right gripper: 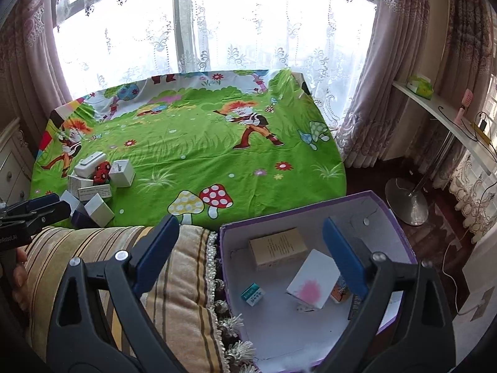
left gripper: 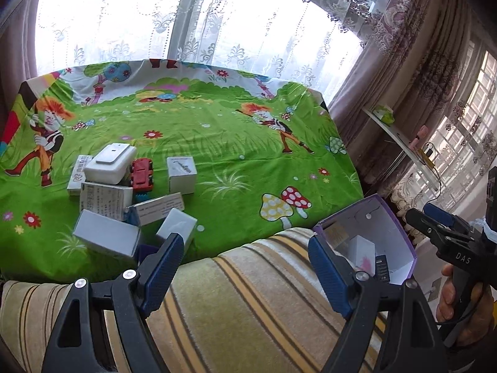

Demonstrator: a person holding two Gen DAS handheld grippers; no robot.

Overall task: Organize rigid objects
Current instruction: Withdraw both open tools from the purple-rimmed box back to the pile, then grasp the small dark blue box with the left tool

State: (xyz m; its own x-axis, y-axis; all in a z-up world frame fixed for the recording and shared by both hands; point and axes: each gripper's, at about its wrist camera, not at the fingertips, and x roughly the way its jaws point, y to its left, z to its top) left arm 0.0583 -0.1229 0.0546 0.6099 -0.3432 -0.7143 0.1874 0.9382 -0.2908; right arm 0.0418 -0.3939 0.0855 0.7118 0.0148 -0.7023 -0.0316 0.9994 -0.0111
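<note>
Bed with green cartoon sheet [right gripper: 192,143], striped cushion [left gripper: 248,304] at its near edge, lace curtains [right gripper: 236,31] over bright window, white shelf [right gripper: 447,118] at right with green pack [right gripper: 420,86], round lamp base [right gripper: 407,200] on floor

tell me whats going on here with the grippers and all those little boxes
A person holds a gripper in each hand and is sorting small rigid items into a purple-edged box. Both the left gripper and the right gripper are open and empty right now. The box already holds a tan carton, a white box with a pink mark and a small teal packet. A cluster of white boxes and a red toy car sits on the green cartoon bedsheet, not yet collected.
</note>
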